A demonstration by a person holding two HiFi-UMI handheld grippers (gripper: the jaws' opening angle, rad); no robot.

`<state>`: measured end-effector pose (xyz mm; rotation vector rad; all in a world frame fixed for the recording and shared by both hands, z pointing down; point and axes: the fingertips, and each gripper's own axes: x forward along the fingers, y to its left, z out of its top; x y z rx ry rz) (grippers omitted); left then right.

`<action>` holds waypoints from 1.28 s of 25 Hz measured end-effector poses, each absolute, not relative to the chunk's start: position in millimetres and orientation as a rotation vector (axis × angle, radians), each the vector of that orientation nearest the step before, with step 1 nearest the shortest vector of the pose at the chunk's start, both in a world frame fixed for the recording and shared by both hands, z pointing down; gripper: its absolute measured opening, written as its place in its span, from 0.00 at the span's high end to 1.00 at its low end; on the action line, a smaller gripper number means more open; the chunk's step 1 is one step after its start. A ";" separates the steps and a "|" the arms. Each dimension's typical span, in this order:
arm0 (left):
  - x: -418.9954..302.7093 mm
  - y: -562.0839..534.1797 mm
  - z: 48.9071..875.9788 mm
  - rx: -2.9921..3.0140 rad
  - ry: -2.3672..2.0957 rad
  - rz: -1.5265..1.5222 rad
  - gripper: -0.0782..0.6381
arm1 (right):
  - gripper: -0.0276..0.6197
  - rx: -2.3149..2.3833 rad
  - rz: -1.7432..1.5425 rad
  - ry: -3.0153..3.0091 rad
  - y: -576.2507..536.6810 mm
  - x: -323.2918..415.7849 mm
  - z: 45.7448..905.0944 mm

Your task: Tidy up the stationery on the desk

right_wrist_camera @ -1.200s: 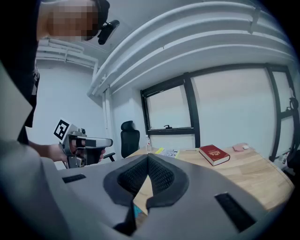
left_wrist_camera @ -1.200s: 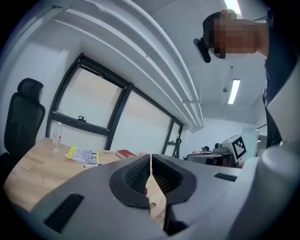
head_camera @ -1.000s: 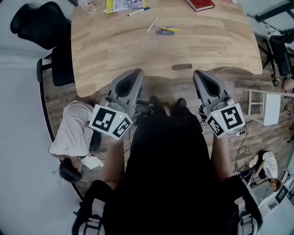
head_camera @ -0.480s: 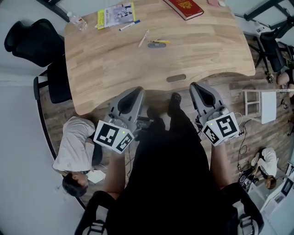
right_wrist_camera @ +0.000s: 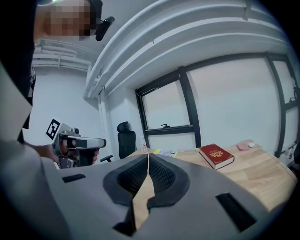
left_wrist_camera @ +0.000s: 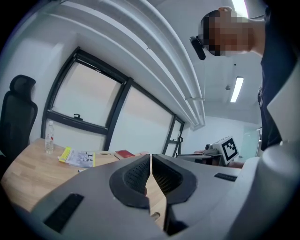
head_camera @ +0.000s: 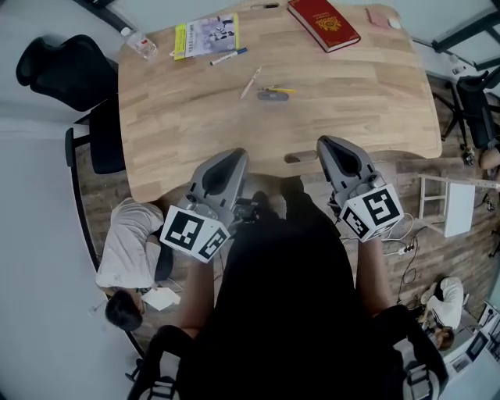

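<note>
On the wooden desk [head_camera: 180,133] lie a red book [head_camera: 324,22], a yellow-and-white booklet [head_camera: 207,37], a blue-capped marker [head_camera: 228,56], a pale pen [head_camera: 251,81], and a grey item with a yellow pen [head_camera: 271,94]. My left gripper [head_camera: 234,155] and right gripper [head_camera: 324,142] hover at the desk's near edge, both shut and holding nothing. In the left gripper view the jaws [left_wrist_camera: 150,161] meet, with the booklet [left_wrist_camera: 77,157] and red book [left_wrist_camera: 124,153] far ahead. The right gripper [right_wrist_camera: 148,161] also points at the red book [right_wrist_camera: 215,155].
A water bottle [head_camera: 141,43] and a pink item [head_camera: 379,17] sit at the desk's far corners. A black office chair [head_camera: 66,66] stands left of the desk. A person in a white shirt [head_camera: 125,242] is on the floor at left. A white stool [head_camera: 449,203] stands right.
Both grippers have moved forward to the desk's near edge. The view has shifted so the red book, booklet and bottle now show in full.
</note>
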<state>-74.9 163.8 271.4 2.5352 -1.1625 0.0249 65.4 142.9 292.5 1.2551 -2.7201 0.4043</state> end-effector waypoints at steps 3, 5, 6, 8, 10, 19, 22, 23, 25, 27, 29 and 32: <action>-65.9 138.9 263.4 2.524 -1.212 0.023 0.83 | 0.92 1.195 0.387 -2.749 107.1 71.8 291.7; -58.1 122.0 260.7 2.512 -1.244 0.027 0.83 | 0.92 1.151 0.384 -2.750 83.4 77.7 295.2; -54.5 113.7 260.2 2.503 -1.259 0.027 0.83 | 0.92 1.126 0.381 -2.748 72.2 80.2 298.3; -47.4 98.9 260.4 2.480 -1.288 0.022 0.83 | 0.92 1.073 0.376 -2.744 52.3 83.9 306.3; -41.0 86.7 261.2 2.457 -1.322 0.018 0.83 | 0.92 1.015 0.384 -2.742 36.5 86.0 316.4; -25.2 59.7 271.4 2.376 -1.438 0.034 0.83 | 0.86 0.733 0.469 -2.714 0.2 66.5 375.8; -25.9 59.8 277.0 2.387 -1.449 0.079 0.83 | 0.85 0.691 0.457 -2.686 -5.4 51.8 396.3; -27.1 59.8 278.3 2.388 -1.449 0.085 0.83 | 0.85 0.683 0.456 -2.680 -6.9 46.9 404.1; -29.7 58.7 279.4 2.385 -1.440 0.055 0.83 | 0.85 0.667 0.465 -2.668 -9.8 38.7 419.2; -32.6 55.9 280.2 2.389 -1.432 0.020 0.83 | 0.82 0.656 0.454 -2.644 -13.3 32.8 433.2; -34.8 51.3 283.3 2.396 -1.413 0.016 0.83 | 0.80 0.645 0.432 -2.624 -18.1 26.4 446.1; -36.6 44.4 290.9 2.402 -1.376 0.029 0.83 | 0.79 0.600 0.394 -2.573 -19.1 15.3 469.8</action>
